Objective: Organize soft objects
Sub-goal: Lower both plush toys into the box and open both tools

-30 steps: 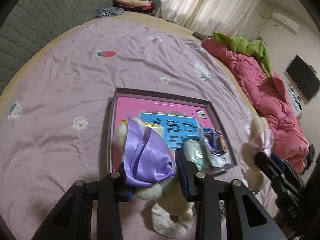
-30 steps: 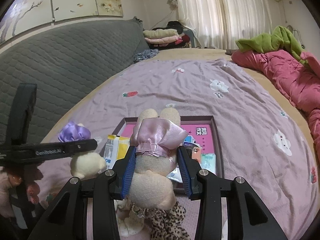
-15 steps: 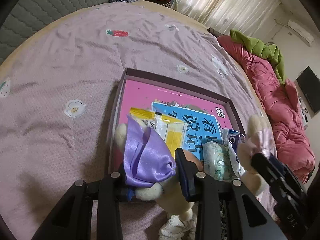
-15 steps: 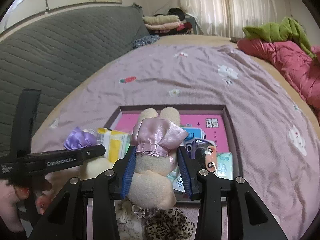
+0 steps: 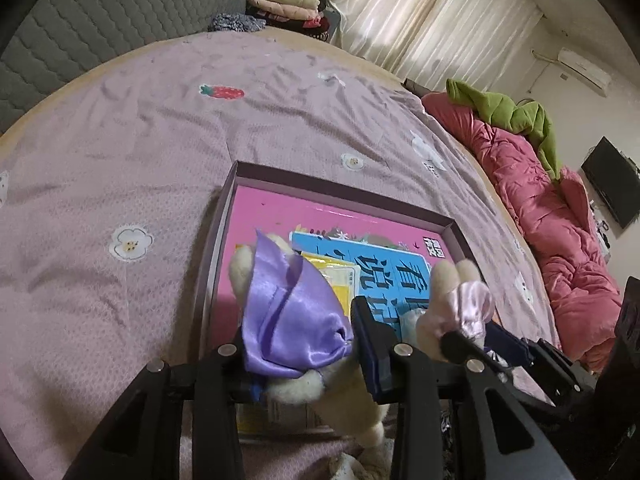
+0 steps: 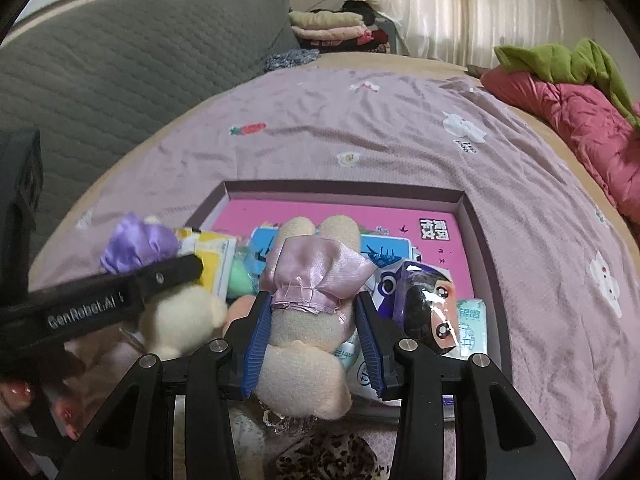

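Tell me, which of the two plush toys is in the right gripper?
The plush with the pink satin bow, between the right gripper pads. The other wears a purple bow.

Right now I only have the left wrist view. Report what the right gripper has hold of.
Observer: The right gripper has its blue pads on both sides of the pink-bow plush, below the bow.
Operator: Check under it.
Observer: A leopard-print fabric piece lies on the bed just short of the box.
Operator: Name what's at the box's right side.
Observer: A packet printed with a cartoon face, against a green tissue pack.
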Demonstrator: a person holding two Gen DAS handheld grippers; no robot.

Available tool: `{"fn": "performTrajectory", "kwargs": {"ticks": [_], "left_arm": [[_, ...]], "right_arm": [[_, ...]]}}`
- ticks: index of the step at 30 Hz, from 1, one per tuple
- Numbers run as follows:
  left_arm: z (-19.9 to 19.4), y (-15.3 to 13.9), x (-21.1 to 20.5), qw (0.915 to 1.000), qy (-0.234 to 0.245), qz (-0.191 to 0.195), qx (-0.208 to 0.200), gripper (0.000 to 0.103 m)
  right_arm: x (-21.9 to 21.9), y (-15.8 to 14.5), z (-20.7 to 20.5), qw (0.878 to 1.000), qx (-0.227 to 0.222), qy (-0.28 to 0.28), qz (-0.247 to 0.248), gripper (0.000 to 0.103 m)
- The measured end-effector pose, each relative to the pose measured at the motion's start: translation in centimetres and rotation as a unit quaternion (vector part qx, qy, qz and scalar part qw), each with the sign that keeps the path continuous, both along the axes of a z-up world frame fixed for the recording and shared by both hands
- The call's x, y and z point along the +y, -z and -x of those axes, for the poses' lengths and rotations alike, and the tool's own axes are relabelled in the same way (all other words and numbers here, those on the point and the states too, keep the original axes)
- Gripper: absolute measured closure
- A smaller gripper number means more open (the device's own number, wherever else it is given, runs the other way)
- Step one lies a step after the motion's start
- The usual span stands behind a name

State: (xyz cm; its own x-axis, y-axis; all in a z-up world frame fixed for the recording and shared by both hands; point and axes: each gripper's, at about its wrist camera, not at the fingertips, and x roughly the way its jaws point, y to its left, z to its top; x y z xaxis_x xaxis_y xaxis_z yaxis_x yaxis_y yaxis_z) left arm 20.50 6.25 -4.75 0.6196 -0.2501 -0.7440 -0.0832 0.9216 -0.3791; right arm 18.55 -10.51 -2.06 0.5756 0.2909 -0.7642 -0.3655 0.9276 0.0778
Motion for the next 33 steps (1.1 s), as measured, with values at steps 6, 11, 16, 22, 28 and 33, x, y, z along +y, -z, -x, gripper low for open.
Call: {"fn": "performTrajectory", "kwargs": {"ticks": [6, 11, 16, 22, 28, 33], "left_arm": [[0.2, 0.0, -0.4, 0.9997, 0.012, -0.021, -0.003, 0.043], [0.2, -0.1, -0.2, 0.9997, 0.013, -0.021, -0.002, 0.039], [0.3, -0.2, 0.2, 0.9996, 0.009, -0.026, 0.004, 0.038], [0.7, -0.2, 1.3, 0.9995, -0.004, -0.028, 0.013, 0.038], [1.2, -0.6, 2.2, 0.9993, -0.016, -0.032, 0.012, 0.038], [1.4, -1.2, 2.8, 0.9987, -0.027, -0.042, 0.009, 0.038]], "right_arm": [[0.4, 1.1, -0.3, 1.000, 0.014, -0.002, 0.009, 0.056], [0.4, 1.1, -0.3, 1.000, 0.020, -0.004, 0.004, 0.055], [-0.1, 0.2, 0.3, 1.000, 0.010, 0.001, -0.008, 0.045], [-0.8, -1.5, 1.2, 1.000, -0.003, 0.012, -0.026, 0.044], [-1.2, -2.7, 2.0, 0.999, -0.010, 0.010, -0.037, 0.044], [-1.5, -3.5, 2.7, 0.999, -0.016, 0.010, -0.044, 0.044]]}}
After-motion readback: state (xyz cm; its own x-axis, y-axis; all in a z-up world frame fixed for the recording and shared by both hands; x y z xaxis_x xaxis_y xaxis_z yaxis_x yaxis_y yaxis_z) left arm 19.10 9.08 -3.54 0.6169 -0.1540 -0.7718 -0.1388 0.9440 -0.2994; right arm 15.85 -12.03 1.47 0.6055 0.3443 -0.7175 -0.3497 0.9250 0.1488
